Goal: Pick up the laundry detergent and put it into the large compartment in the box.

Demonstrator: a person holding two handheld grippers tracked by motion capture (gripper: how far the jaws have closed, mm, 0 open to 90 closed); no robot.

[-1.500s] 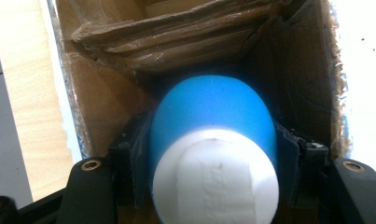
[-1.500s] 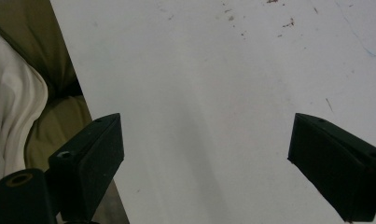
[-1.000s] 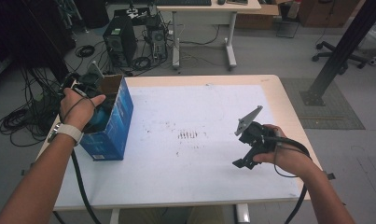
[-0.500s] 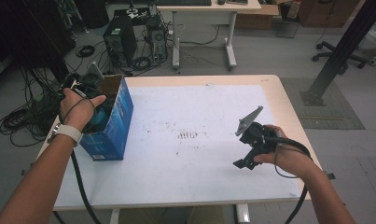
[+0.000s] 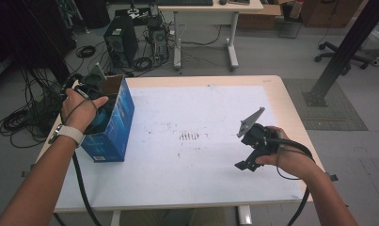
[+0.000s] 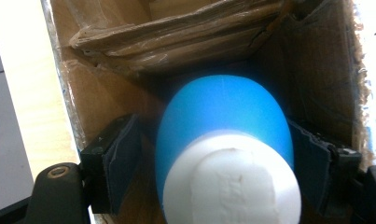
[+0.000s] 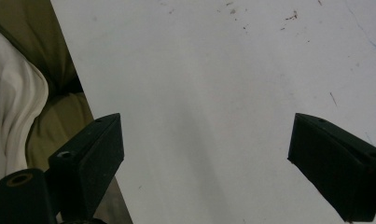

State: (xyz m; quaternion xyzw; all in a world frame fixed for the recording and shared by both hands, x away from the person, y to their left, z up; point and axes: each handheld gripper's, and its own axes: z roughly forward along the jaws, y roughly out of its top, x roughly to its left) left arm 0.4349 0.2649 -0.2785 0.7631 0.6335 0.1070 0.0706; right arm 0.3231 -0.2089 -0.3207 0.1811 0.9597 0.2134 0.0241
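1 blue bottle (image 6: 223, 140) between just-opened left gripper (image 6: 218, 163) jaws in 1 box (image 5: 114, 127); right gripper (image 7: 209, 158) wide open, empty.

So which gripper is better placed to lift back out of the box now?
Left. The left gripper is inside the blue cardboard box, its jaws just opened either side of the blue and white bottle, pads apparently off it. The right gripper hangs open over the bare table, far from the box.

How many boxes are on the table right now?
1: the blue cardboard box stands open-topped at the table's left edge, with the left gripper inside it. Nothing else could be hiding another box.
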